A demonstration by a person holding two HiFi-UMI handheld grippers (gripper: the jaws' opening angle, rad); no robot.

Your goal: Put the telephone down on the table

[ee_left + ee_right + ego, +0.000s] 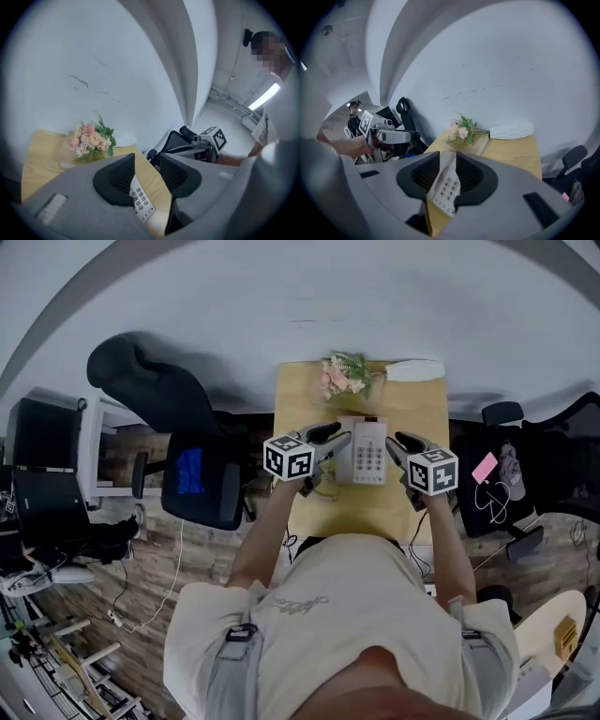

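1. One light grey push-button telephone: over the middle of the light wooden table, keypad facing up, between my two hand-held grippers. I cannot tell whether it rests on the table or hangs clear of it.
2. My right hand-held gripper: clenched on the telephone's right edge, with both black ribbed pads against it.
3. My left hand-held gripper: released, its jaws partly apart around the telephone's left edge. The telephone lies against one pad, and a strip of table shows between it and the other pad.
4. One bouquet of pink and cream flowers with green leaves: at the table's far edge, beyond the telephone and apart from it.
5. One white oblong object: at the table's far right corner, just beside the bouquet.
6. One black office chair: off the table's left edge.
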